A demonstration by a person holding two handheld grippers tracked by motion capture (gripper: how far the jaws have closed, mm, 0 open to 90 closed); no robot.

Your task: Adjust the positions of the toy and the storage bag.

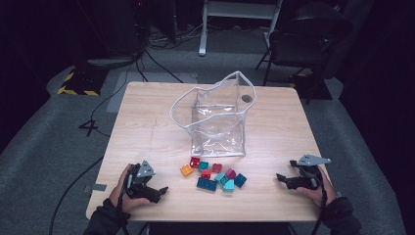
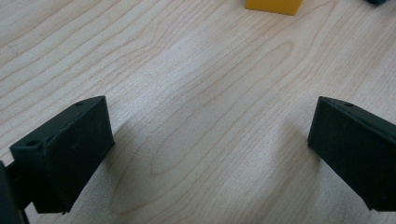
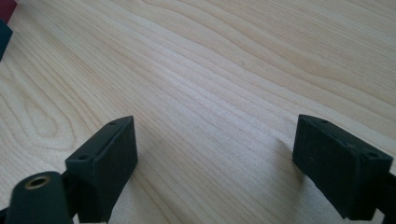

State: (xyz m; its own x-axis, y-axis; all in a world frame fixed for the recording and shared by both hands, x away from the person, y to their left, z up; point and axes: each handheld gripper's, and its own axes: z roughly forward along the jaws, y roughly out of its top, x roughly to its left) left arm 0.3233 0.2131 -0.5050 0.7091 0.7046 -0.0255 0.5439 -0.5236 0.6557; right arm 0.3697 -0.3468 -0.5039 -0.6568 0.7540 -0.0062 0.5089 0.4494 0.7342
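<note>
Pale wood table (image 1: 147, 122) lies under both my grippers: left gripper (image 1: 161, 190) and right gripper (image 1: 280, 178), fingers spread wide and empty. The coloured blocks (image 1: 215, 176) sit between them, just before the clear bag (image 1: 215, 120).

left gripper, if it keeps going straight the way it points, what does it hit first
Probably the orange block: it lies ahead of the open left gripper, slightly off centre, with bare table between. Depth is hard to judge.
</note>
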